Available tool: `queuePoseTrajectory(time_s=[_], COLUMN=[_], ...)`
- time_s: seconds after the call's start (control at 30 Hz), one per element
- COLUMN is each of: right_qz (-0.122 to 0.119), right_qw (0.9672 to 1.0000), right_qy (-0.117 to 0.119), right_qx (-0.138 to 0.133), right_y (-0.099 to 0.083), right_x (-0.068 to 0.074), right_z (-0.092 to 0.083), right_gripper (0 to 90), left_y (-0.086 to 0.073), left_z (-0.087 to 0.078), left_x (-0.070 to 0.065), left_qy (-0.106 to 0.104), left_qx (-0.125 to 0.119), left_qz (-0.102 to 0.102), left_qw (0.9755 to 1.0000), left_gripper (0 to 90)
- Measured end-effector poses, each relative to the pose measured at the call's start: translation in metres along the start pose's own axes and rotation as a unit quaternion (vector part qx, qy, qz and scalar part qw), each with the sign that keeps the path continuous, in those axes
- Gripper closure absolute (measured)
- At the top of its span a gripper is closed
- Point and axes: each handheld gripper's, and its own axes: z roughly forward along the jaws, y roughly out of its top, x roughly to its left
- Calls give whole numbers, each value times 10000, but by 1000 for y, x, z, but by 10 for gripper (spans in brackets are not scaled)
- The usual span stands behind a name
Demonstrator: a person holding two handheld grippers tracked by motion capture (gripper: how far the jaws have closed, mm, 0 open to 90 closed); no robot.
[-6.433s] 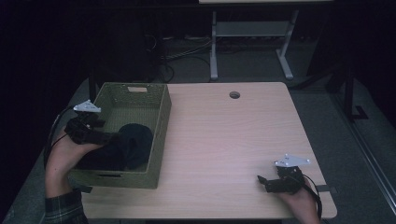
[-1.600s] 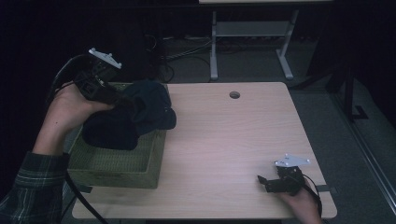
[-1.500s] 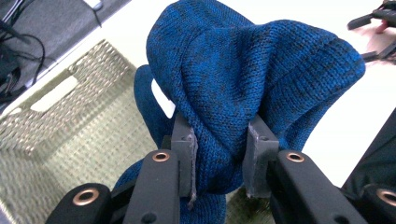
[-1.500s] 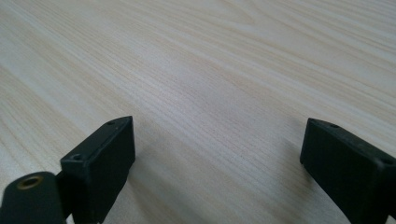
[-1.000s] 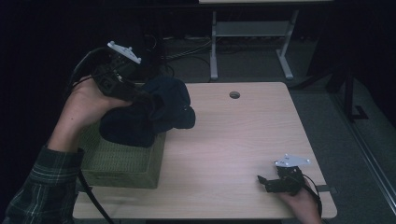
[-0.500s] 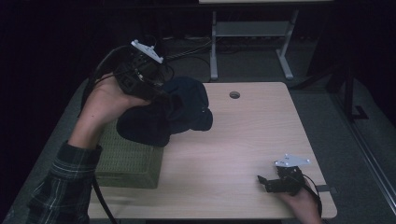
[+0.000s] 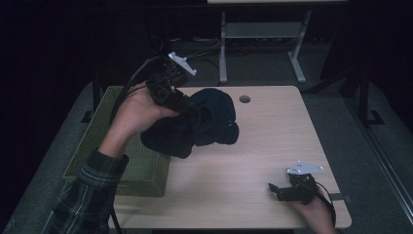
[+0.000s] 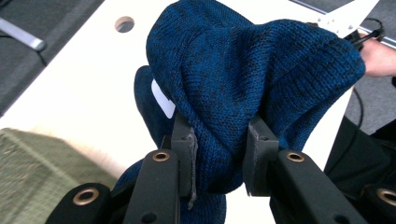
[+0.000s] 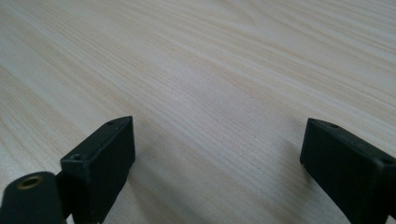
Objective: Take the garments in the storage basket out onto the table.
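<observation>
Blue knit garment [image 8: 243, 88] pinched by bunched fold in left gripper [image 8: 217, 154] jaws above table [image 7: 272, 146]; slip risked if fold pulled loose. Right gripper [image 9: 217, 163] jaws held wide, empty.

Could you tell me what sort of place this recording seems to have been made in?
Probably a lab or workshop set up for recording, not a home. A plain light wooden table with a cable hole stands on grey carpet, a grey metal stand stands behind it against darkness, and a green woven basket sits at the table's left.
</observation>
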Motion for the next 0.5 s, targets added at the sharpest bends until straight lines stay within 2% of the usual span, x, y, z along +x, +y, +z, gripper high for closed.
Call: queuePoseTrajectory(time_s=[0.37, 0.5], right_qz=[20, 17], right_qw=[10000, 10000], right_qy=[10, 13], right_qx=[1, -1], right_y=[0, 0], right_x=[0, 0], right_z=[0, 0], right_gripper=[99, 99], left_y=[5, 3], left_z=[39, 54], left_x=[-20, -26], left_qy=[-369, -565], left_qx=[9, 41], left_qz=[114, 128], left_qw=[9993, 9983], left_gripper=[700, 700])
